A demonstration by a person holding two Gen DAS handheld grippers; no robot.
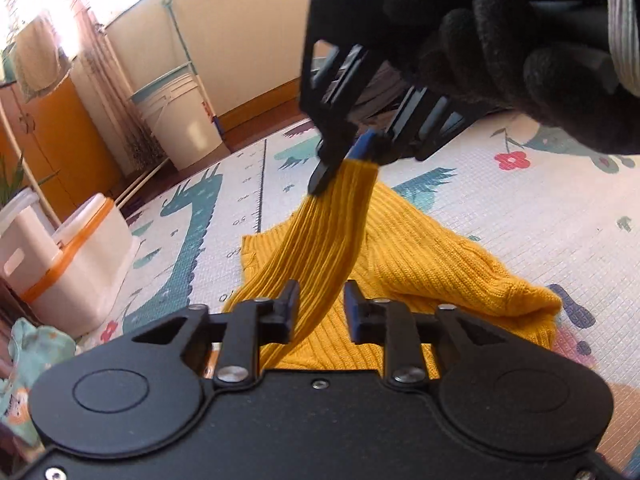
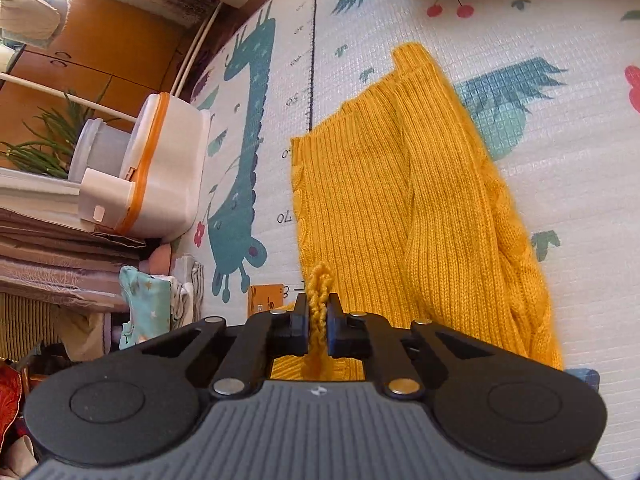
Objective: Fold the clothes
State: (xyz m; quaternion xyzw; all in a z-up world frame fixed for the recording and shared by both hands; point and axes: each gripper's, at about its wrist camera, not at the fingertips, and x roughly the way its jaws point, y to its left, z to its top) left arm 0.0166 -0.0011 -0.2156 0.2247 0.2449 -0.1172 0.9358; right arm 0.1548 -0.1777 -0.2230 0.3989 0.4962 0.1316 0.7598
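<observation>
A mustard-yellow ribbed sweater (image 1: 420, 248) lies spread on the printed play mat (image 1: 520, 208). One sleeve (image 1: 332, 220) is lifted off it and stretched upward. My right gripper (image 1: 346, 162), held by a black-gloved hand (image 1: 500, 40), is shut on the cuff end of that sleeve. In the right wrist view the yellow knit bunches between the right gripper's (image 2: 318, 316) closed fingers, above the sweater (image 2: 360, 200) body. My left gripper (image 1: 322, 306) is low in its own view, open, with the taut sleeve running through the gap between its fingers.
A white storage box with an orange band (image 1: 80, 260) (image 2: 160, 168) stands at the mat's left edge. A white bucket (image 1: 180, 116) sits by the far wall. A teal patterned cloth (image 1: 36, 344) (image 2: 148, 296) lies near left, beside orange cabinets (image 1: 60, 140).
</observation>
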